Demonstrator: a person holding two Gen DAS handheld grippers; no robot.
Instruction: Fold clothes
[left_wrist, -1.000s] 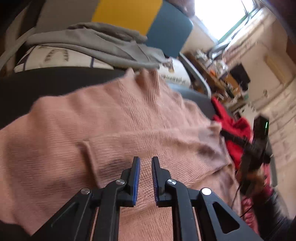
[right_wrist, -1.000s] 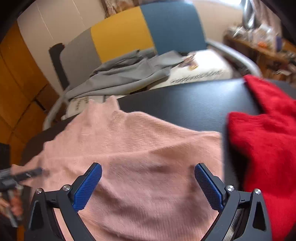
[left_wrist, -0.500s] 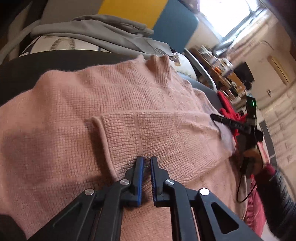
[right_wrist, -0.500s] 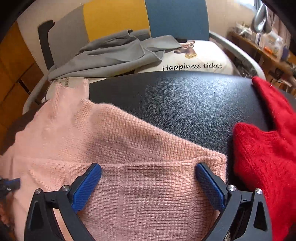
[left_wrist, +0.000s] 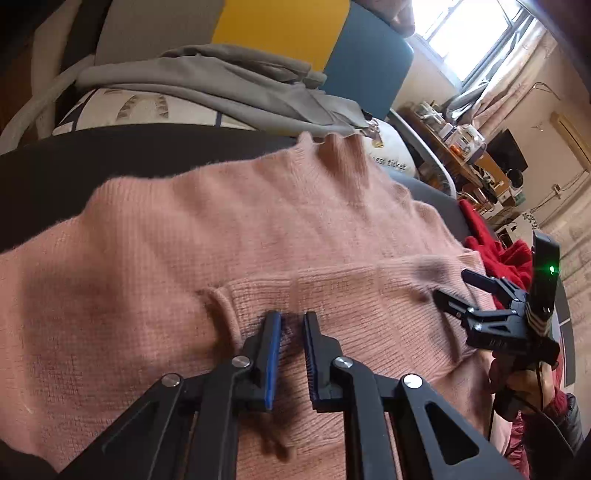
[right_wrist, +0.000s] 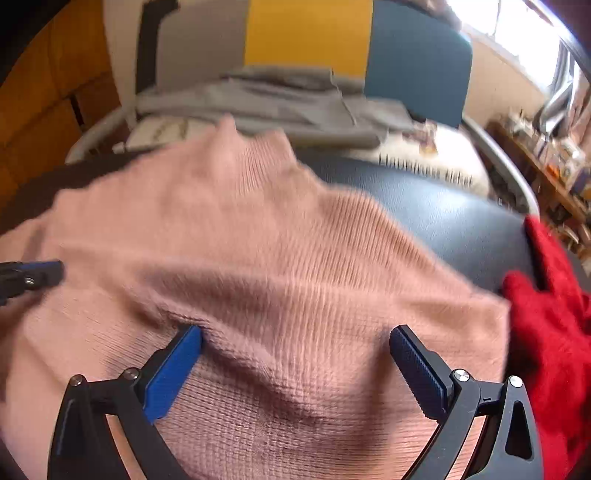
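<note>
Pink ribbed-knit sweater (left_wrist: 295, 236) folded, left gripper (left_wrist: 291, 325) fingers narrowly parted, right gripper (right_wrist: 295, 343) spread wide.

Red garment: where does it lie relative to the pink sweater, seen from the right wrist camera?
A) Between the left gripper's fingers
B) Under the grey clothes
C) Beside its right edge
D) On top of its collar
C: the red garment lies on the dark surface just past the pink sweater's right edge.
</note>
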